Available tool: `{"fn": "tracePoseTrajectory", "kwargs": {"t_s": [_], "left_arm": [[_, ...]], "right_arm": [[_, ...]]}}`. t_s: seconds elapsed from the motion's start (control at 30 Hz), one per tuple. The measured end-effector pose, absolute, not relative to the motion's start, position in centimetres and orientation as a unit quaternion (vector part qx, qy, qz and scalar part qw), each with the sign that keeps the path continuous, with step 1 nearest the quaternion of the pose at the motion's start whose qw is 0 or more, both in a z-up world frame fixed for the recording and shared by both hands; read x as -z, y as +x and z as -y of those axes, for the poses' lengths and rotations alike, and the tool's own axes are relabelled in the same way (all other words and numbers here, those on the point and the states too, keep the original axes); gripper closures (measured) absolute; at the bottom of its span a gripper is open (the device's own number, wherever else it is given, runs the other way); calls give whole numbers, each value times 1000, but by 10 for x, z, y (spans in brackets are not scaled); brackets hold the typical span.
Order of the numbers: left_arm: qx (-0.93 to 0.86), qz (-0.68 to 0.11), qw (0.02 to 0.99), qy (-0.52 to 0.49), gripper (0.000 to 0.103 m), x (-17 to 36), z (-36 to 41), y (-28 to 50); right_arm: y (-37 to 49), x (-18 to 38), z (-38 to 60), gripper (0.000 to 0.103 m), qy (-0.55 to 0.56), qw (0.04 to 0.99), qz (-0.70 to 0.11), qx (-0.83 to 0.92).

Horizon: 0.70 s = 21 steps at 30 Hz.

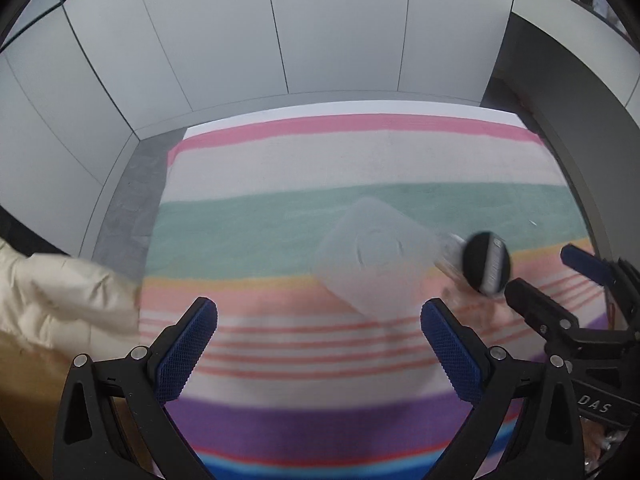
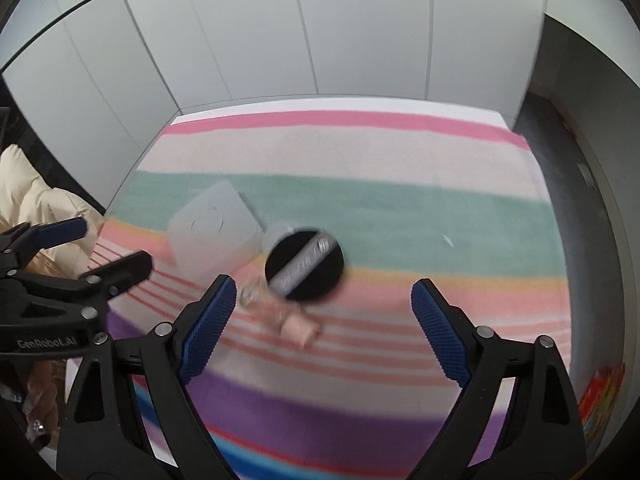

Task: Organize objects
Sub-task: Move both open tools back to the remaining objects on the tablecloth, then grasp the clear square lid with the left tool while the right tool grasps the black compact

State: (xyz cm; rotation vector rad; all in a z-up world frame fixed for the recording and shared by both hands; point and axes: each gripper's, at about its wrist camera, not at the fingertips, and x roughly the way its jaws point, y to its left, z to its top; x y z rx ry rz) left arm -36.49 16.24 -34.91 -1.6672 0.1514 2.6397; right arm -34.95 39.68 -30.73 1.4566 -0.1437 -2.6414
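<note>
1. Both of your grippers hover over the striped multicoloured cloth (image 2: 360,152) on the desk, nothing picked up. My read: this is the approach, before the first grasp.
2. Left gripper (image 1: 319,342): jaws spread wide, empty, pointing at the frosted translucent square plastic lid (image 1: 374,258), which lies flat where the green stripe meets the pink one.
3. Right gripper (image 2: 323,322): jaws wide open too, holding nothing. Right ahead of them sits the round black cap with a silver band (image 2: 304,264), and it seems to top a clear jar lying on its side, though blur makes that hard to confirm.
4. Just below the cap, touching or nearly so, is a small pale pink item (image 2: 298,330); too smeared to name.
5. The count: one frosted lid, one black cap, one pink item, two grippers. A cream padded jacket (image 1: 60,296) sits off the cloth's left edge.
6. Next move, I'd say: centre your right jaws on the black cap, come down square, then close. It looks round and slick, so grip across its full width.
</note>
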Motion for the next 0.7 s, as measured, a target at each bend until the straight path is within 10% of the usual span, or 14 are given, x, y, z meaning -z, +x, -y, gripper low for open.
{"fn": "tracePoseTrajectory", "kwargs": {"t_s": [0.33, 0.5, 0.7], "left_arm": [[-848, -6, 38, -529, 0, 359, -138, -393], [-837, -2, 46, -545, 0, 378, -143, -391], [-844, -15, 72, -532, 0, 377, -164, -390]], "right_arm": [[-378, 328, -376, 23, 483, 81, -29, 871], [-379, 343, -385, 86, 498, 104, 16, 861], [-368, 342, -401, 89, 493, 96, 40, 864]]}}
